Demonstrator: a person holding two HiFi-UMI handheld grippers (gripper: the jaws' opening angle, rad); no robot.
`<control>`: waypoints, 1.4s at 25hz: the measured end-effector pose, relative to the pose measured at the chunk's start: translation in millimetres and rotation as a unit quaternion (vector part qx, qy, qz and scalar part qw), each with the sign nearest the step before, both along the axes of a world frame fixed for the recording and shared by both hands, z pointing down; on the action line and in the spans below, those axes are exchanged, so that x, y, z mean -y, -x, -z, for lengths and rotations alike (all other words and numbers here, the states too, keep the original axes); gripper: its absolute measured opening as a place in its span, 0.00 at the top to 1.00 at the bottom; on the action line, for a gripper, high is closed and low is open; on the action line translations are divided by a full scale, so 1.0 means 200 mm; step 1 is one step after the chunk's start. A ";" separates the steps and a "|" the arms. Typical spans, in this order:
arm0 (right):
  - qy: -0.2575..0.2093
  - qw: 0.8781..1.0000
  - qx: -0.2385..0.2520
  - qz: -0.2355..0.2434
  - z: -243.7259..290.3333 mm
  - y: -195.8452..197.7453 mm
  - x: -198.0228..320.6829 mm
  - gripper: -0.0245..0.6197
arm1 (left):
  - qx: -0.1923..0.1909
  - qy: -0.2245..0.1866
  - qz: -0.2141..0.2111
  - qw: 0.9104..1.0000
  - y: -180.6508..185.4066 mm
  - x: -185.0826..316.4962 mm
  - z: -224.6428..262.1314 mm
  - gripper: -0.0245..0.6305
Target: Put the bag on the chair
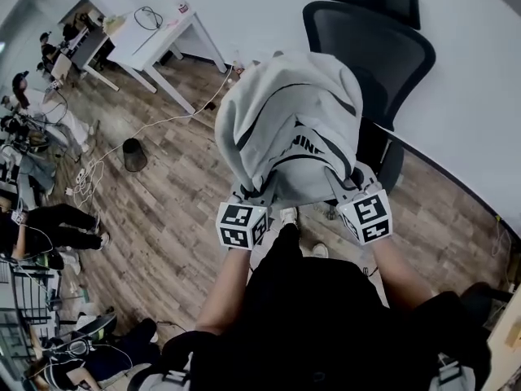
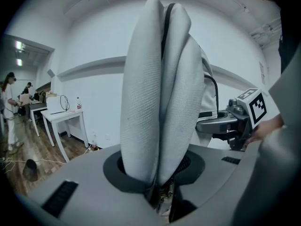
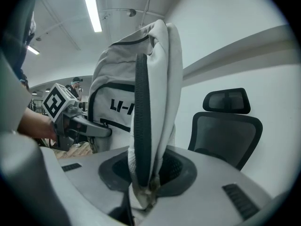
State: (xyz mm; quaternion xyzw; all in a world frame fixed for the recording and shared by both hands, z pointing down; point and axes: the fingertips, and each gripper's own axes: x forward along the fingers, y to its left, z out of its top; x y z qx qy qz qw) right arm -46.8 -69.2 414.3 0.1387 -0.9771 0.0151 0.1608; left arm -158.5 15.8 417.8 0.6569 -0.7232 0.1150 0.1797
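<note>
A light grey backpack (image 1: 289,129) with black trim and lettering hangs in the air, held between both grippers. My left gripper (image 1: 248,210) is shut on a padded grey strap (image 2: 157,112) of the bag. My right gripper (image 1: 358,198) is shut on the other black-edged strap (image 3: 148,121). The black mesh office chair (image 1: 383,47) stands just behind the bag against the white wall; its back and headrest (image 3: 228,100) show at the right of the right gripper view. The chair's seat is hidden behind the bag.
A white desk (image 1: 155,31) with a bottle and cables stands at the back left. A small black bin (image 1: 134,154) and a white cable lie on the wood floor. People sit at desks along the left edge. My own legs and shoes are below the bag.
</note>
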 end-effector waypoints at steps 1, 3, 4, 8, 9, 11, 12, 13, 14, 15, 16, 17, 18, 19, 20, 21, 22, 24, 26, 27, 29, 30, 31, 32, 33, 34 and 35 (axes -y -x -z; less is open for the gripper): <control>0.001 1.000 -0.003 0.002 0.00 0.03 0.05 0.80 | -0.001 0.002 0.000 1.000 0.03 0.06 0.01 0.77; -0.004 1.000 -0.007 0.004 -0.01 0.02 0.04 0.80 | -0.002 0.000 -0.002 1.000 0.03 0.05 -0.01 0.77; -0.008 1.000 -0.007 0.004 -0.03 0.01 0.00 0.80 | -0.002 -0.003 -0.005 1.000 0.01 0.01 -0.03 0.77; -0.013 1.000 -0.005 -0.009 -0.05 0.02 0.02 0.80 | -0.006 -0.009 -0.027 1.000 0.04 0.07 -0.07 0.78; -0.013 1.000 -0.005 -0.015 -0.05 0.04 0.06 0.80 | -0.007 -0.010 -0.037 0.999 0.05 0.11 -0.07 0.78; -0.014 1.000 -0.007 -0.025 -0.05 0.06 0.12 0.80 | -0.008 -0.011 -0.054 0.998 0.08 0.18 -0.07 0.78; -0.014 0.999 -0.007 -0.030 -0.06 0.08 0.14 0.80 | -0.009 -0.011 -0.060 0.998 0.09 0.21 -0.08 0.78; -0.014 0.999 -0.008 -0.036 -0.07 0.09 0.15 0.80 | -0.009 -0.011 -0.065 0.998 0.11 0.23 -0.10 0.78; -0.013 0.999 -0.009 -0.042 -0.09 0.09 0.16 0.80 | -0.010 -0.010 -0.070 0.997 0.12 0.25 -0.12 0.78; -0.012 0.999 -0.009 -0.049 -0.11 0.10 0.16 0.80 | -0.012 -0.009 -0.075 0.997 0.13 0.26 -0.14 0.78; -0.009 0.998 -0.010 -0.055 -0.13 0.10 0.17 0.80 | -0.013 -0.007 -0.080 0.997 0.14 0.27 -0.16 0.78; -0.006 0.998 -0.011 -0.061 -0.15 0.11 0.18 0.80 | -0.015 -0.004 -0.085 0.996 0.15 0.29 -0.18 0.78; -0.002 0.998 -0.012 -0.066 -0.16 0.13 0.22 0.80 | -0.017 -0.001 -0.090 0.996 0.17 0.33 -0.19 0.78; 0.003 0.997 -0.013 -0.070 -0.16 0.16 0.27 0.80 | -0.020 0.003 -0.094 0.995 0.19 0.39 -0.20 0.78; 0.007 0.997 -0.015 -0.074 -0.16 0.19 0.33 0.80 | -0.024 0.006 -0.099 0.995 0.23 0.46 -0.19 0.78; 0.011 0.997 -0.016 -0.078 -0.15 0.23 0.40 0.80 | -0.027 0.009 -0.105 0.994 0.27 0.53 -0.19 0.78; 0.015 0.996 -0.018 -0.083 -0.15 0.26 0.45 0.80 | -0.031 0.011 -0.110 0.993 0.30 0.60 -0.18 0.79; 0.020 0.995 -0.021 -0.095 -0.16 0.31 0.54 0.80 | -0.035 0.015 -0.124 0.992 0.36 0.70 -0.20 0.79; 0.025 0.993 -0.026 -0.112 -0.19 0.33 0.60 0.80 | -0.039 0.021 -0.141 0.989 0.39 0.79 -0.23 0.79; 0.028 0.992 -0.028 -0.122 -0.20 0.34 0.63 0.80 | -0.042 0.025 -0.151 0.987 0.40 0.83 -0.25 0.79; 0.033 0.989 -0.034 -0.140 -0.22 0.35 0.69 0.80 | -0.046 0.030 -0.168 0.984 0.41 0.91 -0.28 0.79; 0.035 0.988 -0.038 -0.148 -0.24 0.35 0.71 0.80 | -0.048 0.032 -0.176 0.983 0.41 0.95 -0.29 0.79; 0.038 0.986 -0.043 -0.157 -0.25 0.33 0.73 0.80 | -0.052 0.035 -0.186 0.981 0.41 0.98 -0.31 0.79; 0.041 0.984 -0.048 -0.167 -0.26 0.32 0.75 0.80 | -0.055 0.037 -0.197 0.978 0.39 1.00 -0.32 0.79; 0.044 0.982 -0.051 -0.178 -0.28 0.30 0.76 0.80 | -0.059 0.039 -0.209 0.975 0.38 1.03 -0.34 0.79; 0.048 0.979 -0.053 -0.188 -0.29 0.29 0.77 0.80 | -0.061 0.042 -0.221 0.973 0.37 1.06 -0.35 0.79; 0.052 0.977 -0.054 -0.199 -0.30 0.29 0.78 0.80 | -0.063 0.045 -0.232 0.970 0.37 1.08 -0.37 0.79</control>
